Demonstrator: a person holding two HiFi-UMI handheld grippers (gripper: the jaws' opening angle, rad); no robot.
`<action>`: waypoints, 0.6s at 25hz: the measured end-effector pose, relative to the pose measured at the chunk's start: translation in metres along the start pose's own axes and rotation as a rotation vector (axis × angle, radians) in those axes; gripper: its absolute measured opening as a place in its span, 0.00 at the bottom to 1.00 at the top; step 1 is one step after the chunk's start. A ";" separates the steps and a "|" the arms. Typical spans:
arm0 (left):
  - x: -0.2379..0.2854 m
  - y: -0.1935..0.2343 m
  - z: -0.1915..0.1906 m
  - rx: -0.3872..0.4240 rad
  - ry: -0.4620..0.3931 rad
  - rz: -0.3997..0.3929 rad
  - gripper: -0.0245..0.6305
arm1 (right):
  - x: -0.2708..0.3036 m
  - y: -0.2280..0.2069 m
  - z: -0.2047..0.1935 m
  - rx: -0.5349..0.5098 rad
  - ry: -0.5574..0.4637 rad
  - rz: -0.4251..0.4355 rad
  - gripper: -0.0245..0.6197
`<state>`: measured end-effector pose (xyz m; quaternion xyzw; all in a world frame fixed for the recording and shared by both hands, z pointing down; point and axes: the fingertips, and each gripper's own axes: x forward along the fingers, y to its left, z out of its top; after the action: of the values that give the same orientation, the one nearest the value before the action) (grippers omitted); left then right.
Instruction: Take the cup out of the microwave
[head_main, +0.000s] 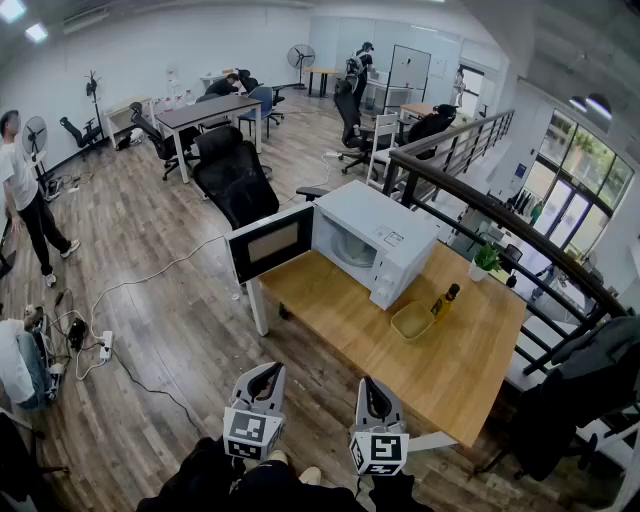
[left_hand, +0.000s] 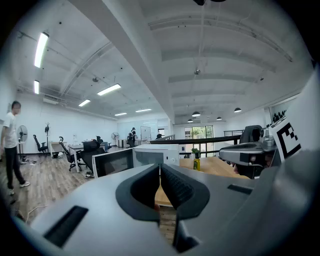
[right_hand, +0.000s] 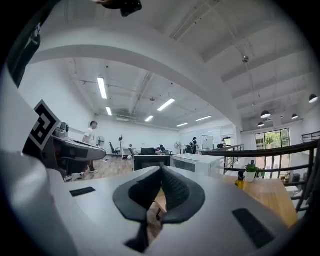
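Observation:
A white microwave (head_main: 378, 238) stands on the wooden table (head_main: 455, 360) with its door (head_main: 270, 243) swung open to the left. Inside the cavity a pale round shape (head_main: 352, 249) shows; I cannot tell whether it is the cup. Both grippers hang low at the view's bottom, well short of the table's near edge. My left gripper (head_main: 268, 374) is shut with nothing in it, its jaws meeting at the tip (left_hand: 160, 166). My right gripper (head_main: 372, 388) is likewise shut and empty (right_hand: 161, 169). Both point roughly level toward the microwave (left_hand: 156, 156) (right_hand: 194, 164).
A yellow bowl (head_main: 411, 321) and an oil bottle (head_main: 445, 300) sit on the table right of the microwave, with a small potted plant (head_main: 485, 260) behind. A dark railing (head_main: 500, 215) runs along the table's far side. A black office chair (head_main: 235, 175) stands behind the open door. Cables lie on the floor at left.

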<state>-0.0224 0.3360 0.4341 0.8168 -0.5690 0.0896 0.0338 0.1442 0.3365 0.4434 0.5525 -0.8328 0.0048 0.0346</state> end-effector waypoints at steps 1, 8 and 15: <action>-0.001 0.000 0.001 0.000 -0.002 0.001 0.08 | -0.001 0.001 0.002 -0.002 0.003 -0.001 0.06; -0.004 -0.004 0.002 0.001 -0.009 0.007 0.08 | -0.007 -0.001 0.004 0.006 -0.003 0.003 0.06; 0.001 -0.006 0.012 0.009 -0.028 0.027 0.08 | -0.004 -0.010 0.005 0.005 -0.010 0.000 0.06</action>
<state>-0.0152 0.3356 0.4230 0.8103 -0.5800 0.0811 0.0209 0.1546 0.3364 0.4376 0.5525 -0.8330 0.0042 0.0292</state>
